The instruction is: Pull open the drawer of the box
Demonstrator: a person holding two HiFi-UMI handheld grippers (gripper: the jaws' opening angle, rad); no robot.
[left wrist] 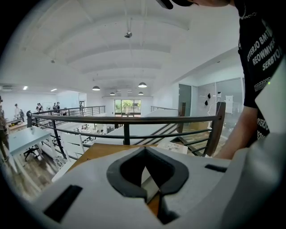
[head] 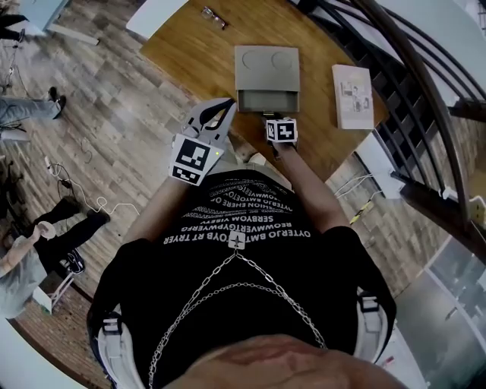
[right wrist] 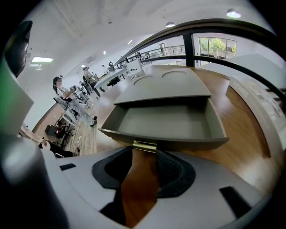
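Already drawn well out of the box (head: 266, 67) at mid-table (head: 190, 45), toward the near edge: drawer (right wrist: 165, 120). Apparently gripped by its brass handle (right wrist: 145, 146) between the tips of the right gripper (right wrist: 145, 153), though contact hard to judge. Held over the near edge, left of the box: left gripper (left wrist: 145, 152), jaws clenched together on nothing.

Right gripper view: drawer handle (right wrist: 145, 146) is just a brass strip at right gripper (right wrist: 144, 154) tips, rest hidden. Left gripper view: left gripper (left wrist: 144, 156) body blocks the near scene, and the pale sliver (left wrist: 147, 184) in its gap can't be identified. Head view: small item (head: 213, 16) at far edge of table (head: 182, 53) is too small to tell.
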